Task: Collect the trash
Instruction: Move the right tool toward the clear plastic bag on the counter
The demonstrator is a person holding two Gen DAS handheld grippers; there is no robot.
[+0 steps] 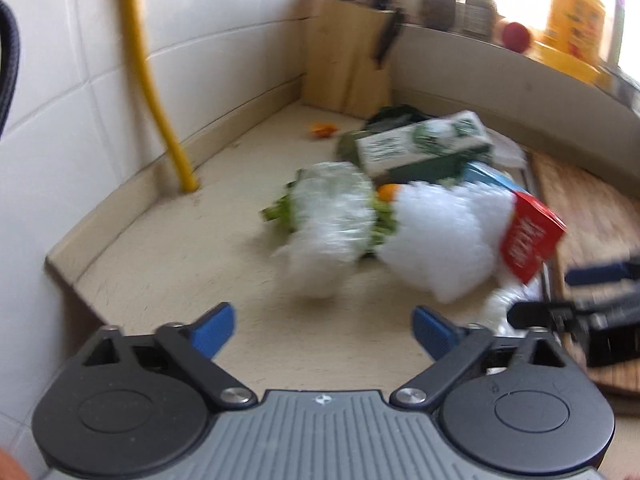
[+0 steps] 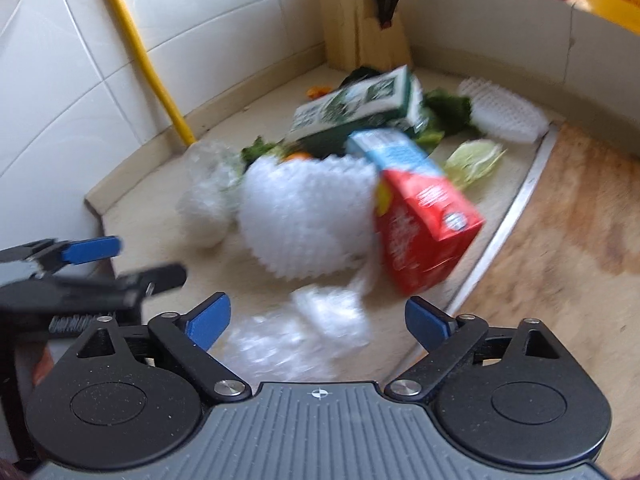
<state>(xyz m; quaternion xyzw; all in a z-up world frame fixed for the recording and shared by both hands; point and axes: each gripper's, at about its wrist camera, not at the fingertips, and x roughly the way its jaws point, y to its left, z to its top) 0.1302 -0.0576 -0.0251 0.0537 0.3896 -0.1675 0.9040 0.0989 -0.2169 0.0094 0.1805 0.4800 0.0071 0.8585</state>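
Countertop (image 2: 168, 264): two cartons (image 2: 424, 216), two foam nets (image 2: 304, 216).

Counter (image 2: 168, 236) looks matte, speckled beige stone, wall tiles (image 1: 208, 64) glossy white. Knife block (image 2: 360, 24) and cutting board (image 2: 560, 248) are bare wood. Cartons, red (image 2: 424, 232) and green (image 2: 356, 108), are printed cardboard; foam netting (image 2: 304, 216) is bumpy white, bubble wrap (image 2: 296, 340) shiny clear plastic.

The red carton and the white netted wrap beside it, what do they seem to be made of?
Red carton: probably coated paperboard, with crisp folded edges and glossy print. White netted wrap: likely soft foam mesh, matte and bumpy, though blur leaves this uncertain.
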